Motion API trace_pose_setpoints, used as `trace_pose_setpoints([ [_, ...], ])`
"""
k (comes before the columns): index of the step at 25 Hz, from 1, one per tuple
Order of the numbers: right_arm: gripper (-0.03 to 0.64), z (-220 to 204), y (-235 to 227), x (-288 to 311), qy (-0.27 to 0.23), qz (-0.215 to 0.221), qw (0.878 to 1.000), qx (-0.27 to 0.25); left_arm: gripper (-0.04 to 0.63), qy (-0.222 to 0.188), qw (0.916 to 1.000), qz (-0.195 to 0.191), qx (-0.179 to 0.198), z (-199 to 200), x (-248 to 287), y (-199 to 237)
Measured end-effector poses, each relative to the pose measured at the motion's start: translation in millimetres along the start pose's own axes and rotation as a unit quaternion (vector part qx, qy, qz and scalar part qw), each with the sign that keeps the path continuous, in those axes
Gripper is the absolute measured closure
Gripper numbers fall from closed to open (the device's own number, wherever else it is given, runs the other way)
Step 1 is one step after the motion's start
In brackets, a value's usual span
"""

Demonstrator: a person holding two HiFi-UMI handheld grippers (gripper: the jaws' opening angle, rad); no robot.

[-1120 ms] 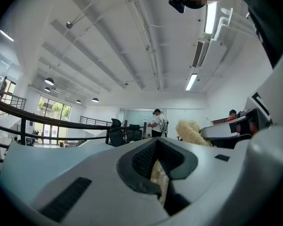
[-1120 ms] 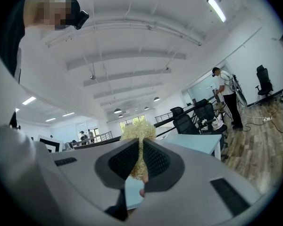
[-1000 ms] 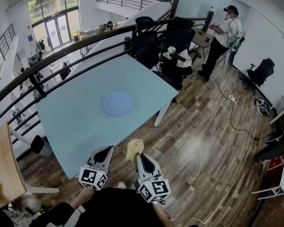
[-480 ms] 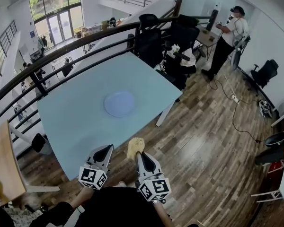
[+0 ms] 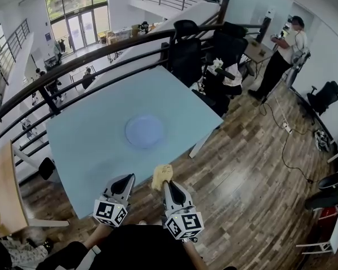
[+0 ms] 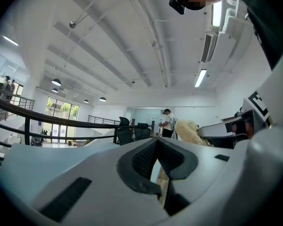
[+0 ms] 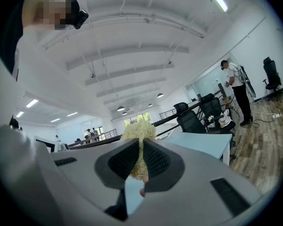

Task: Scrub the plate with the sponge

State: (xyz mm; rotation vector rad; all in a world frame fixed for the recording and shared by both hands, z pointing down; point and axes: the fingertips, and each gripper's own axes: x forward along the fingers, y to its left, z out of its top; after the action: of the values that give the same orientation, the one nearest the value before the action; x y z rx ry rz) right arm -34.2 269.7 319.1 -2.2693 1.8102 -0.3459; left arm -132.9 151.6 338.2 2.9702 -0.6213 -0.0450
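Pale blue plate (image 5: 144,130), seemingly flat, yellow sponge (image 5: 161,175) clamped

The lower half of the sponge (image 7: 139,128) hides inside the right gripper (image 7: 141,147); the plate (image 5: 145,130) is too small for surface detail.

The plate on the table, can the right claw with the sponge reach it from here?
Probably yes. Only bare table lies between the right claw, shut on the sponge, and the plate; nothing blocks the way, though it must move forward.

Left gripper (image 5: 125,178), right gripper (image 5: 166,184) grey; top (image 5: 141,246) black.
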Motion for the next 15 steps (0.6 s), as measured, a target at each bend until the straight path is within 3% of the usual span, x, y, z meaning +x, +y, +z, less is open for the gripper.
trace_pose_setpoints([
  [15, 0.583, 15, -69, 76, 0.031, 0.056, 0.998, 0.004, 0.594, 0.006, 0.9984, 0.057, 0.002, -8, 82, 11],
])
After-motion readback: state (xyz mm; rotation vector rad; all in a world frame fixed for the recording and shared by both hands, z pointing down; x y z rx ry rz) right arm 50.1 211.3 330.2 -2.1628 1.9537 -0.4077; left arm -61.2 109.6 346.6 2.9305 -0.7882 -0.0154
